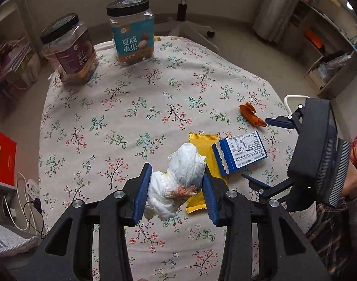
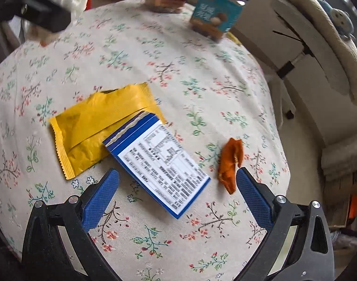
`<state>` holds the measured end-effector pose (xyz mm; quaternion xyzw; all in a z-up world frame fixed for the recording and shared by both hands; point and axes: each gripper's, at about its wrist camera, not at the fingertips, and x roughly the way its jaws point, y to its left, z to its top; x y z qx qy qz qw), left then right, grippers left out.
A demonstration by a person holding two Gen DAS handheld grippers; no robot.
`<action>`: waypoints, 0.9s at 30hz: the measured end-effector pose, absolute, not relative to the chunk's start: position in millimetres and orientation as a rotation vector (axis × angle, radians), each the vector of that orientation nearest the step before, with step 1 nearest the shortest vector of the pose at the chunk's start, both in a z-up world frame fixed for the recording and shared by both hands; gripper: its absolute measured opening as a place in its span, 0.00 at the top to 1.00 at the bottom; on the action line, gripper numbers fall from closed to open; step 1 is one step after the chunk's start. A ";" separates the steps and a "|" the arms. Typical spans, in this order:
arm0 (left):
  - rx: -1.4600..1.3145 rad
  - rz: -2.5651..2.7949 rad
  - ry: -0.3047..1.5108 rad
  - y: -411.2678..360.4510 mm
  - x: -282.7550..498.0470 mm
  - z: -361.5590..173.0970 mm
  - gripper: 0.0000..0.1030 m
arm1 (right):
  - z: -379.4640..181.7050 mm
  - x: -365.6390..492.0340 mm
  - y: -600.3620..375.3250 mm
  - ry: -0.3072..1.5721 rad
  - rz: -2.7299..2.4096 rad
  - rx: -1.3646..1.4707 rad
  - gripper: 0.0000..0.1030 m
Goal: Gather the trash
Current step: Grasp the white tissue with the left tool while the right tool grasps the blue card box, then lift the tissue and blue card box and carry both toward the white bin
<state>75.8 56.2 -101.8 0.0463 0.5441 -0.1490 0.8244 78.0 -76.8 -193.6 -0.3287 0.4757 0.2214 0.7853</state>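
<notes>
The tabletop carries three loose pieces of trash: a yellow wrapper, a blue box overlapping the wrapper's edge, and an orange scrap just beside the box.

The right gripper hangs low over the box, nearer to it than the left. The box's long axis runs diagonally between the fingers, away to the left. The jaws stand wide and hold nothing (the right finger sits just beside the scrap).

The left gripper is clamped on a crumpled white tissue, raised above the wrapper.
</notes>
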 end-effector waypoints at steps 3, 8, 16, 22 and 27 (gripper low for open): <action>0.089 -0.302 1.173 67.9 77.0 -108.5 0.59 | -201.8 93.4 -70.7 1.075 0.485 -0.686 0.07; 0.049 -0.302 1.196 81.7 80.3 -113.9 0.59 | -206.7 111.7 -75.7 1.200 0.563 -0.521 0.32; -0.031 -0.253 1.179 103.6 86.1 -113.6 0.59 | -180.6 113.2 -61.7 1.200 0.571 -0.366 0.47; -0.091 -0.157 1.167 124.4 93.1 -117.6 0.59 | -153.2 115.5 -48.2 1.132 0.572 -0.247 0.47; -0.128 -0.089 1.126 133.8 96.0 -114.2 0.59 | -137.9 116.2 -52.6 1.055 0.511 -0.124 0.47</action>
